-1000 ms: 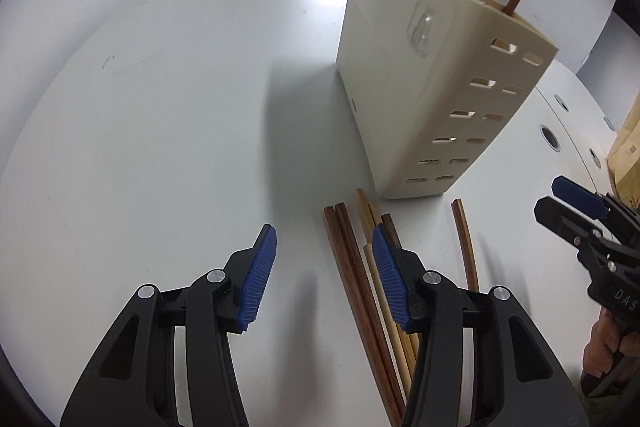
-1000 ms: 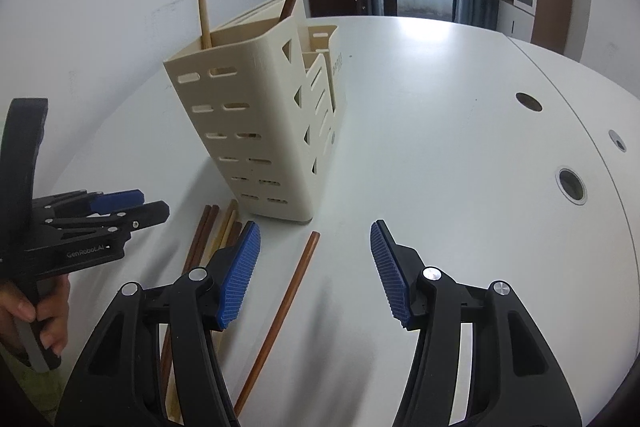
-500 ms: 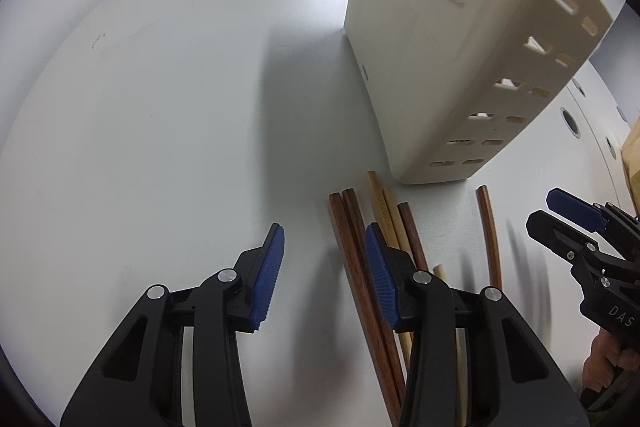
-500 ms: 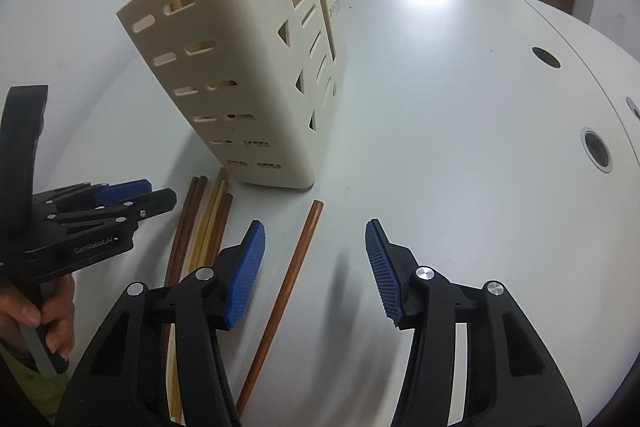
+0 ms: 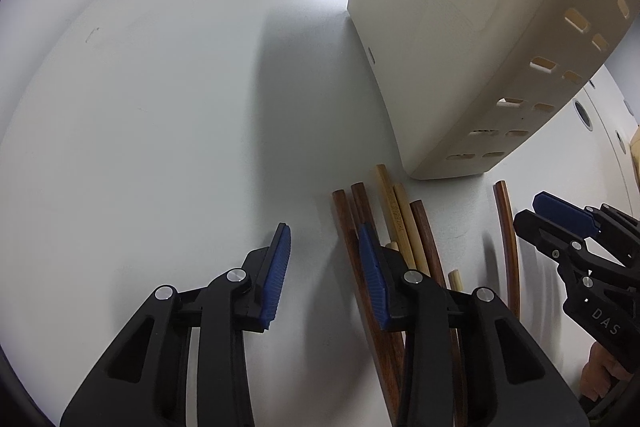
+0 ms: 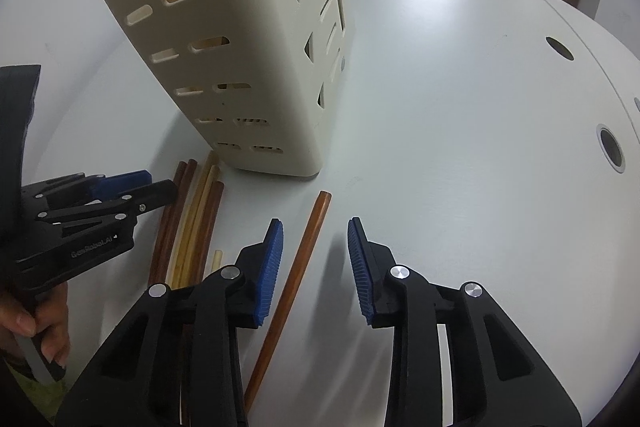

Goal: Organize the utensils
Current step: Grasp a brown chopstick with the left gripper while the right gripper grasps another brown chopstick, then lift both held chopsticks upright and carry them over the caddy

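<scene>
From the left wrist camera, the left gripper (image 5: pixel 324 267) pointed steeply down at a white table (image 5: pixel 160 127). Its blue-padded jaws stood narrowly apart and had just been closing, with only bare tabletop between them. A bundle of chopsticks (image 5: pixel 404 227), some dark brown and some pale bamboo, lay flat on the table beside the gripper's right finger, which overlapped the leftmost dark stick in the picture; whether it touched it could not be told. Just beyond the tips of the sticks stood a cream slotted utensil holder (image 5: pixel 460 59), upright. A single reddish-brown chopstick (image 5: pixel 508 247) lay apart, to the right of the bundle. At the right edge the right gripper (image 5: pixel 560 223) came into view, with part of a hand (image 5: pixel 600 375) below it.

From the right wrist camera, the right gripper (image 6: pixel 316 263) also pointed steeply down, its jaws narrowly apart and just closing. The single reddish-brown chopstick (image 6: pixel 300 267) lay between the pads, close to the left one, but neither pad pressed on it. The utensil holder (image 6: pixel 240 47) stood just beyond, showing stepped compartments. The bundle of chopsticks (image 6: pixel 196 219) lay to the left. There the left gripper (image 6: pixel 156 187) hovered over the bundle, a hand (image 6: pixel 36 323) wrapped round its handle. The table (image 6: pixel 460 107) had round holes at the right.
</scene>
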The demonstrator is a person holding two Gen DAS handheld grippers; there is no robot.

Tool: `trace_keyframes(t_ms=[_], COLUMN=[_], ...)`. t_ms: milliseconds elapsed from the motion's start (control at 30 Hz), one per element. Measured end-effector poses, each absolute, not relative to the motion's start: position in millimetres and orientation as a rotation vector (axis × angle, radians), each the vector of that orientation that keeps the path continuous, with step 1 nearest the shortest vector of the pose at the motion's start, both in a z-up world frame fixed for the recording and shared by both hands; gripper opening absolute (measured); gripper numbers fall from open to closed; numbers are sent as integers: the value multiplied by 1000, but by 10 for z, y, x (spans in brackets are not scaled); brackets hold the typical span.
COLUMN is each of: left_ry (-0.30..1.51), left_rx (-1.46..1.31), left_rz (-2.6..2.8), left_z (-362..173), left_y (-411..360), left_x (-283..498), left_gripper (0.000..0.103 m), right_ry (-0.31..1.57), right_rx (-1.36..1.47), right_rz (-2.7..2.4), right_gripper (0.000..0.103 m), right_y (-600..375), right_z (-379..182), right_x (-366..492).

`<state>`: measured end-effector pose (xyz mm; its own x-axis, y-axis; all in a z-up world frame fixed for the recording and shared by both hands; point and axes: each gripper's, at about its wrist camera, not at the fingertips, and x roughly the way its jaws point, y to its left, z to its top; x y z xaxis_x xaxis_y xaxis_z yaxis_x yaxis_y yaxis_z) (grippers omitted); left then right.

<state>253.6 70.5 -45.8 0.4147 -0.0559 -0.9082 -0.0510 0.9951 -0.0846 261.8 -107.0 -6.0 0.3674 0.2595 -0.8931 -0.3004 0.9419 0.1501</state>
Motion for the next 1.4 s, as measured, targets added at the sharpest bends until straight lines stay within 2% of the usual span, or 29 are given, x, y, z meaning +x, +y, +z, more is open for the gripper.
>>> trace_keyframes(t_ms=[167, 267, 333, 400, 500, 633, 800, 1400], left_ry=[1142, 1140, 1136, 1131, 1123, 1107, 1044, 705], left_rx=[-72, -43, -12, 16, 20, -5, -22, -68], left_rz=[7, 7, -3, -15, -20, -15, -7, -54], left_z=[-464, -462, -459, -463, -462, -461, -365, 771], left_y=[662, 615, 554, 506, 501, 536, 611, 425], left_x=[2564, 2578, 2560, 2560, 2575, 2581, 2429, 1886], left_gripper=[33, 24, 13, 11, 7, 6, 6, 6], right_ry=[1159, 1156, 1152, 1148, 1148, 1142, 1079, 779], right_rx=[-51, -71, -74, -77, -58, -37, -9, 22], right_rz=[352, 349, 350, 352, 362, 367, 379, 433], right_gripper=[29, 25, 20, 15, 13, 8, 8, 8], right_y=[-1078, -1064, -1050, -1039, -1081, -1142, -1199, -1313], right_z=[-141, -183, -188, -192, -227, -250, -109, 797], right_x=[2622, 2611, 2597, 2584, 2564, 2591, 2601, 2313])
